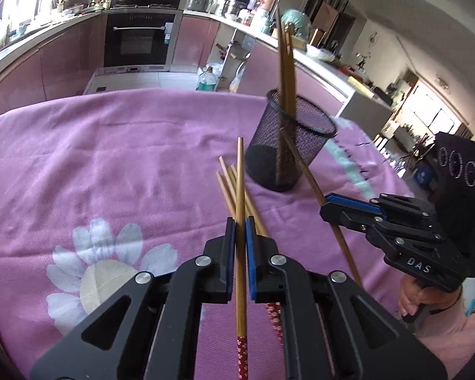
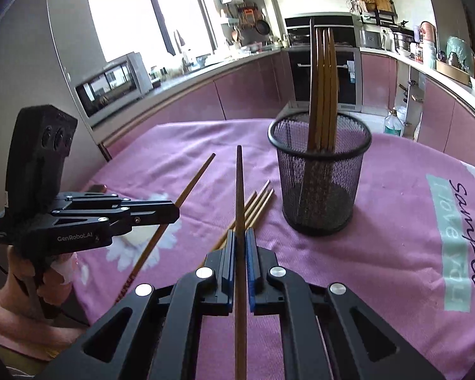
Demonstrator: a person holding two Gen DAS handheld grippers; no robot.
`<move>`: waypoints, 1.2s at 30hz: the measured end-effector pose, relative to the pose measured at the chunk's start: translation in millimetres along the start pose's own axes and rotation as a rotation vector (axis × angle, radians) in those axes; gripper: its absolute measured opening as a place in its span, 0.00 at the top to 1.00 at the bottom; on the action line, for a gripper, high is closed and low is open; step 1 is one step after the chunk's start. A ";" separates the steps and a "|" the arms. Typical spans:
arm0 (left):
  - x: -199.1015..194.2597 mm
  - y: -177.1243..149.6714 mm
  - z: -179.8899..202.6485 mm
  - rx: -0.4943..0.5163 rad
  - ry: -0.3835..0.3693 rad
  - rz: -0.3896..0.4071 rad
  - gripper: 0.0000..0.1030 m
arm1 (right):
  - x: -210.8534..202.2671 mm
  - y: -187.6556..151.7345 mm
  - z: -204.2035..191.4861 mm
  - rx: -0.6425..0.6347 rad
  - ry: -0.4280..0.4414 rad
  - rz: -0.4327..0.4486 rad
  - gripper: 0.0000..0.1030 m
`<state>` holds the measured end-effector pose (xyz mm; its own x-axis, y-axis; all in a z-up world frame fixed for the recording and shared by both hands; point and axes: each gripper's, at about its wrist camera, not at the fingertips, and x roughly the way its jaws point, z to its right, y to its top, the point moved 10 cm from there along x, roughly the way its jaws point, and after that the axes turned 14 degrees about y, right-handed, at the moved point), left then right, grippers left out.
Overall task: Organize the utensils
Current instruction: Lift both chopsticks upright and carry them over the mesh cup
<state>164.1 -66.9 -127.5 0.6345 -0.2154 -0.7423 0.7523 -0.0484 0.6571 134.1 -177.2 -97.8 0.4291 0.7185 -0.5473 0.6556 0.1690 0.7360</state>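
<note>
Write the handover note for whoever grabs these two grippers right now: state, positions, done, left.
Left gripper: shut on one chopstick, tip pointing forward, above the cloth.
Right gripper: shut on another chopstick, likewise raised.
Mesh holder: upright on the pink tablecloth, just ahead and right of both tips.
Done: several chopsticks in the holder, standing.
Left: drop both held chopsticks into the holder, then collect the loose chopsticks lying on the cloth beside the holder.
</note>
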 end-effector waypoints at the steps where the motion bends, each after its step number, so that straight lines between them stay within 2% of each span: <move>1: -2.4 1.8 0.8 0.001 -0.006 0.005 0.93 | -2.8 3.1 -1.1 0.002 0.005 0.012 0.95; 11: -41.9 22.5 7.3 -0.021 -0.107 0.079 0.93 | -30.2 20.0 0.0 0.018 0.034 0.103 0.95; 20: -76.5 44.9 12.3 -0.024 -0.157 0.158 0.93 | -49.4 32.8 2.7 0.025 0.047 0.168 0.95; 36: -87.7 80.6 26.8 -0.009 -0.164 0.237 0.93 | -71.2 61.1 0.1 -0.020 0.030 0.242 0.95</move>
<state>164.4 -78.0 -5.9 0.7563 -0.3743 -0.5367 0.5884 0.0302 0.8080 143.6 -218.1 -13.8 0.5535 0.7592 -0.3424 0.5233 0.0028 0.8521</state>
